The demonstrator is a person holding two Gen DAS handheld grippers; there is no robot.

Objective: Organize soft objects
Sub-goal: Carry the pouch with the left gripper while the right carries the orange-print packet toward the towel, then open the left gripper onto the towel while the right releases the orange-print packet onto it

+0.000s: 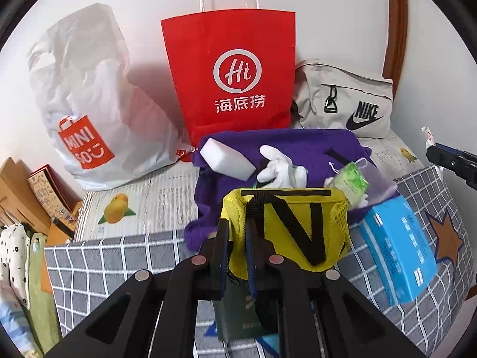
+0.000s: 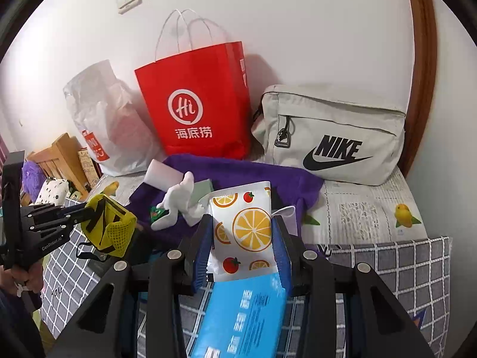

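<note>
Up front in the left wrist view, we see our left claw clamped tight on the edge of a yellow mesh pouch with black straps, held above the grey checked blanket of the bed. Behind the pouch lies a purple towel carrying a white sponge block, a white glove and a green packet in a clear bag. A blue tissue pack sits just right of the pouch. Against the wall stand a white Miniso bag, a red paper bag and a grey Nike bag, side by side. Over in the right wrist view, our right claw grips a white packet printed with orange slices, its blue pads pressing both sides, with the blue tissue pack directly below it. At far left the left claw holds the yellow mesh pouch in the air, with a hand on its handle. The purple towel, white glove and white sponge block lie behind, and the red paper bag and grey Nike bag lean on the wall.
</note>
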